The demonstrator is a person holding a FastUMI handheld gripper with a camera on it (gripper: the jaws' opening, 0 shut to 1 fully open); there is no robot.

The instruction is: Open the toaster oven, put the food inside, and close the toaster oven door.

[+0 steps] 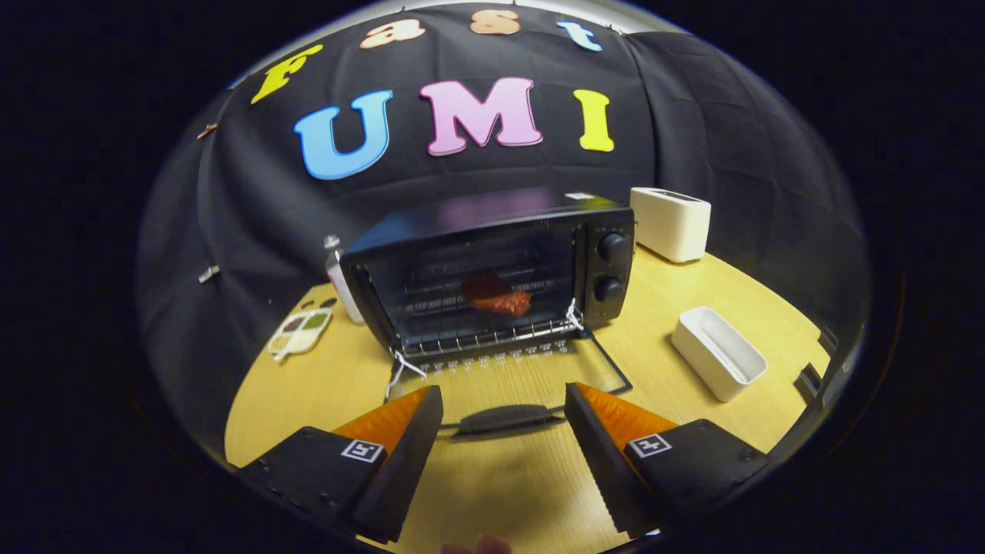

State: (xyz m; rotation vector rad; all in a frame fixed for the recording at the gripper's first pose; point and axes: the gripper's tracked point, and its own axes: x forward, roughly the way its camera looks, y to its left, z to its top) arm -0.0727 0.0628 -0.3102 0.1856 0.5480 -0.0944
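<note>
the black toaster oven (pixel 492 269) sits in the middle of the frame on the wooden table (pixel 662 308), its glass door (pixel 508 373) folded down flat toward the camera with the door handle (pixel 504 419) lying between the two fingers. the food (pixel 496 296), a reddish-brown chunk, rests on the wire rack (pixel 485 335) inside. the gripper (pixel 504 408), at the bottom centre, is spread wide with nothing in its grasp; a white toaster (pixel 671 223) stands at upper right, a white tray (pixel 718 352) at right.
</note>
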